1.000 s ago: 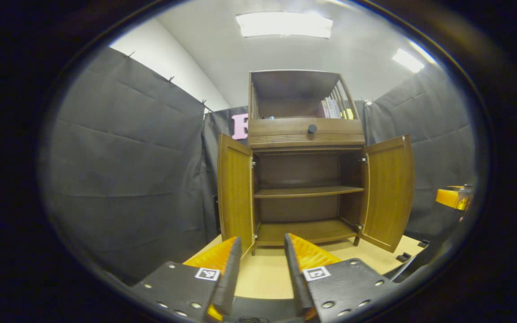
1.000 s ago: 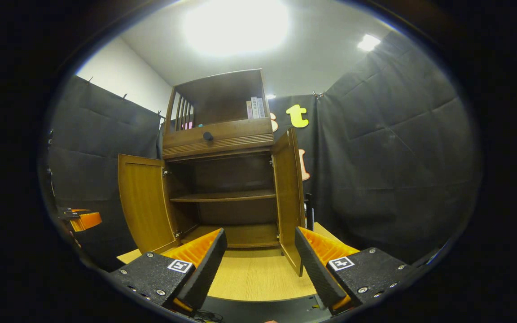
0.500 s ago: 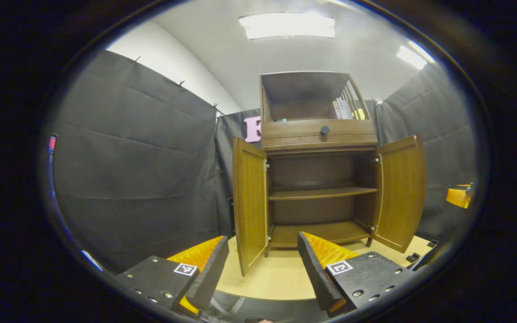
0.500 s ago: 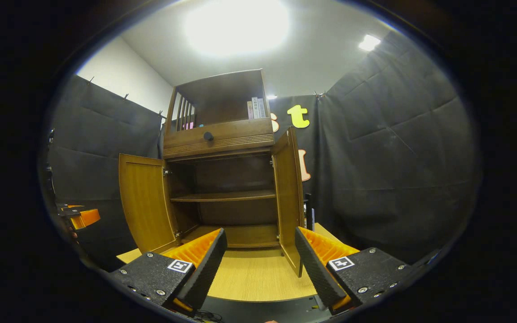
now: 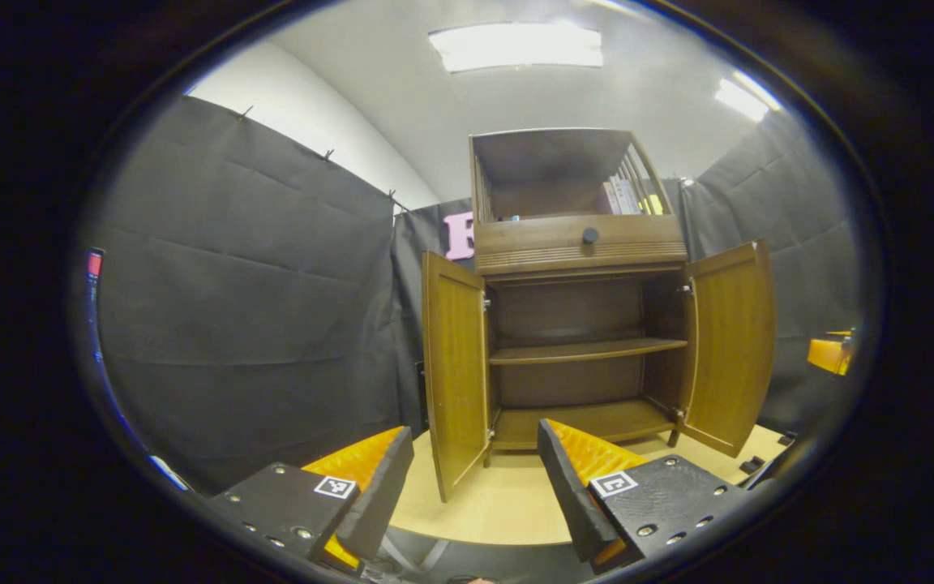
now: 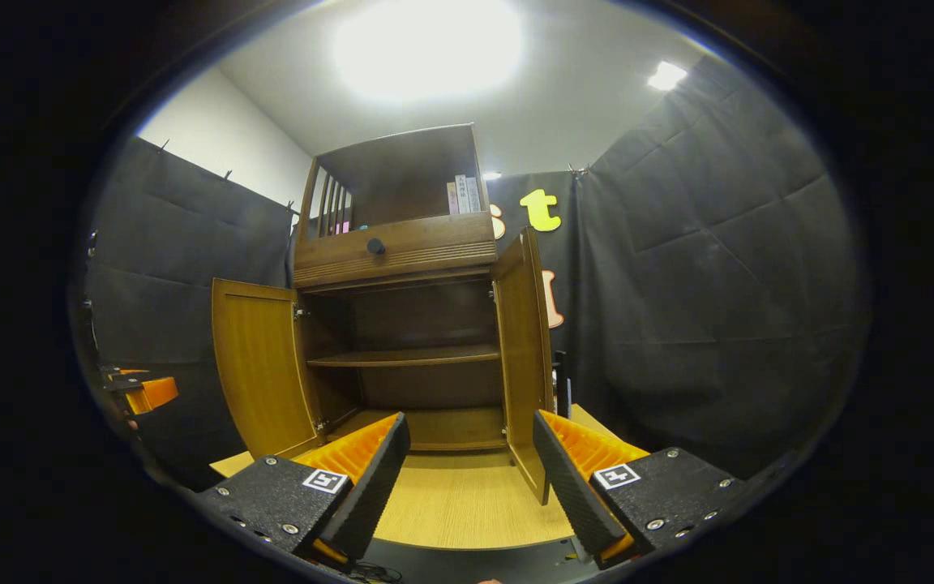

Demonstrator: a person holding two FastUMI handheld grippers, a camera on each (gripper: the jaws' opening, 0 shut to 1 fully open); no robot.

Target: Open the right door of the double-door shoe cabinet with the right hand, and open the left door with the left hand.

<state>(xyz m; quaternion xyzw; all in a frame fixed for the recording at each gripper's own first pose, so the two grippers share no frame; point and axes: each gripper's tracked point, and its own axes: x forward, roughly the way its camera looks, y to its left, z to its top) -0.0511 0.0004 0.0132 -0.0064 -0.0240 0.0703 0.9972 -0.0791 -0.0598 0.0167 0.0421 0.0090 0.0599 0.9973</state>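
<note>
The shoe cabinet (image 5: 580, 292) stands at the far side of the pale wooden table (image 5: 507, 511), against the black cloth wall, and both of its lower doors are swung wide. Up top it has an open compartment with slatted sides holding a few books (image 5: 623, 195), and below that a drawer front with a dark round knob (image 5: 590, 235). The left door (image 5: 455, 369) juts straight out toward the near edge of the table, and in the left gripper view the right door (image 5: 730, 349) angles outward to the right. Inside I can see one middle shelf (image 5: 584, 350) and the bottom board, both bare.

In the right gripper view the right door (image 6: 522, 357) stands nearly edge-on and the left door (image 6: 260, 365) fans off to the left.

The left tool (image 5: 475, 487) hovers near the table's front edge, its fingers spread apart and gripping nothing, well short of the cabinet. The right tool (image 6: 467, 478) sits likewise, fingers parted and free, with the right door's lower corner just beyond them.
</note>
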